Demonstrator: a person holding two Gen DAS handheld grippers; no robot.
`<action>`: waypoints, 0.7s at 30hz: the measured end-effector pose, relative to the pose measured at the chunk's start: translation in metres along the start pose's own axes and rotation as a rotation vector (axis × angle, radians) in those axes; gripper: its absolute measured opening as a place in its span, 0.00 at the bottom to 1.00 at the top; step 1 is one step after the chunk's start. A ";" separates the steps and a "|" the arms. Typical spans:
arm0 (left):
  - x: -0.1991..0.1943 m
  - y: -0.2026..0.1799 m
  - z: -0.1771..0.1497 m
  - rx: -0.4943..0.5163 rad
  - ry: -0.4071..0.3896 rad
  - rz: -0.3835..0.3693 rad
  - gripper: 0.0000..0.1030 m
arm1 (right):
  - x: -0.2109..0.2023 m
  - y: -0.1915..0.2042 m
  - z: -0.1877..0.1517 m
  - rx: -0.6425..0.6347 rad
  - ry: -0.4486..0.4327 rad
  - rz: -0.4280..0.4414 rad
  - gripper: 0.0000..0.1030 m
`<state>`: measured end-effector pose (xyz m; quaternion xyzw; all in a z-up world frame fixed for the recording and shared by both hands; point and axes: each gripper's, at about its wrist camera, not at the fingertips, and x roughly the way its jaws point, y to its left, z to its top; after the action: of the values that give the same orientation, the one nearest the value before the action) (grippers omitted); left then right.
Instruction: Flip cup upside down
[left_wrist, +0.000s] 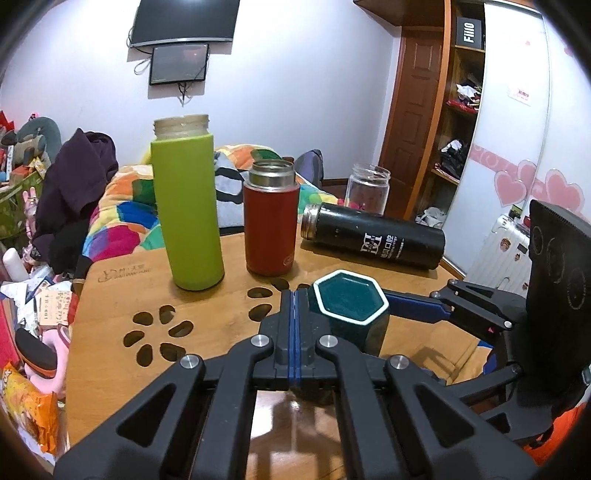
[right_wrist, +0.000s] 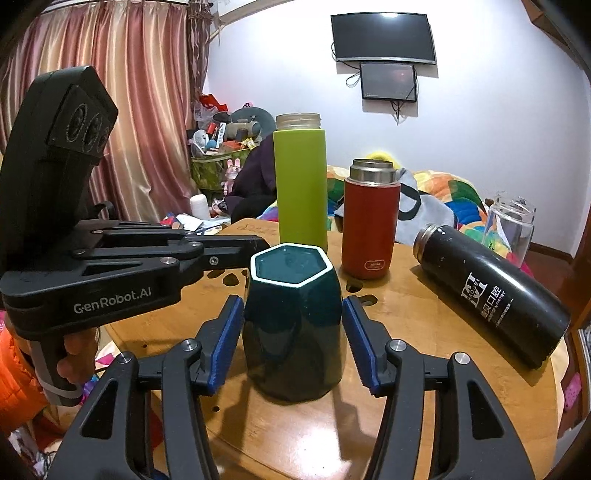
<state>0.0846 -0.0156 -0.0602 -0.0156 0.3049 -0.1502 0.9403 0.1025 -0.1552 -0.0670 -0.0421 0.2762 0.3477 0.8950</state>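
Note:
A dark teal hexagonal cup stands on the round wooden table with its hexagonal end with a white edge facing up. My right gripper is open, its blue-padded fingers on either side of the cup, a small gap on each side. In the left wrist view the cup sits just right of my left gripper, which is shut and empty, fingers pressed together beside the cup's left wall. The right gripper's blue finger shows behind the cup.
A tall green bottle, a red thermos and a clear glass jar stand behind the cup. A black flask lies on its side at the right. A bed with a colourful quilt lies beyond the table.

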 end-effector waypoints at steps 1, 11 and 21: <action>-0.003 -0.001 0.001 -0.001 -0.005 0.008 0.00 | -0.002 0.000 0.001 0.001 -0.004 -0.001 0.51; -0.046 -0.011 0.007 -0.023 -0.083 0.066 0.18 | -0.059 -0.009 0.017 0.059 -0.097 -0.086 0.67; -0.097 -0.036 0.005 -0.019 -0.205 0.145 0.79 | -0.118 -0.020 0.031 0.151 -0.171 -0.176 0.84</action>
<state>0.0032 -0.0225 0.0032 -0.0176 0.2088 -0.0766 0.9748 0.0585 -0.2329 0.0182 0.0310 0.2193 0.2486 0.9429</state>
